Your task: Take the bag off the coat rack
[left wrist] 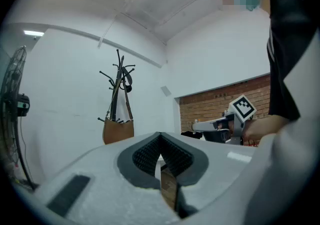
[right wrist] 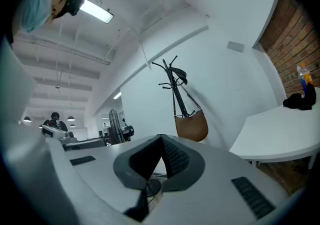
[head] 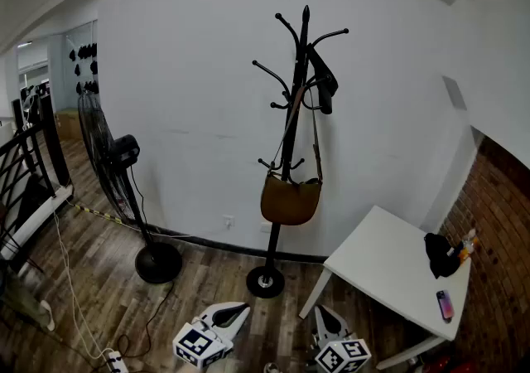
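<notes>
A brown bag [head: 290, 200] hangs by its strap from a black coat rack [head: 291, 106] that stands against the white wall. The same bag [left wrist: 118, 130] shows far ahead in the left gripper view, and the bag [right wrist: 192, 125] shows far off in the right gripper view. My left gripper [head: 231, 313] and right gripper [head: 330, 322] sit low at the bottom of the head view, well short of the rack. Both are shut with nothing between their jaws. In its own view the left gripper [left wrist: 160, 141] points toward the rack, as does the right gripper [right wrist: 161, 143].
A black standing fan [head: 124, 189] is left of the rack, with a cable and a power strip [head: 114, 359] on the wooden floor. A white table [head: 389, 268] at the right carries a black cloth [head: 441, 254], a phone [head: 445, 305] and a bottle. A brick wall [head: 497, 239] lies far right.
</notes>
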